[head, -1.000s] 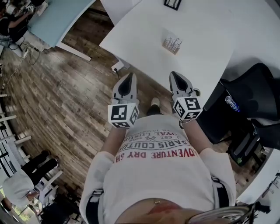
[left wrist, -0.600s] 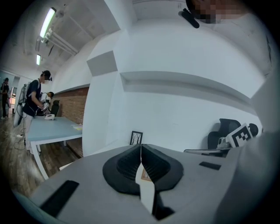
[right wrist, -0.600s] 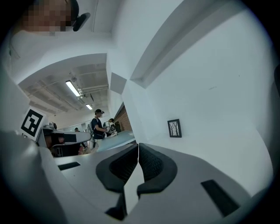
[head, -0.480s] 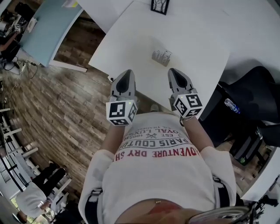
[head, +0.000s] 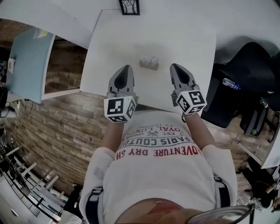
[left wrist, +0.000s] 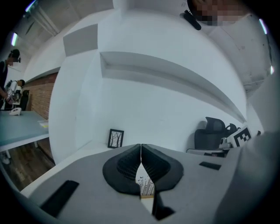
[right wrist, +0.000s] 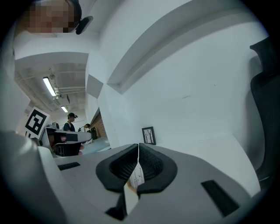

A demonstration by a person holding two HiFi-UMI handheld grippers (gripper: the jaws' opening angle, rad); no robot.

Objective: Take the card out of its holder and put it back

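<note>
1. Head view: The left gripper [head: 125, 70] and right gripper [head: 177, 68] are held level over the near edge of a white table [head: 188, 39]. The card [head: 149, 63] stands on the table just beyond the tips and between them, touching neither. A picture frame [head: 130, 6] stands at the far edge. A black chair [head: 245, 83] is on the right.
2. Left gripper view: The left gripper [left wrist: 141, 148] has its jaws pressed together with nothing pinched. The card [left wrist: 146, 183] shows through the gap below the tips, upright in a tan holder [left wrist: 147, 197].
3. Right gripper view: The right gripper [right wrist: 138, 148] also has its jaws pressed together and empty. The card [right wrist: 136, 176] shows behind them, and the picture frame [right wrist: 148, 135] stands beyond.
</note>
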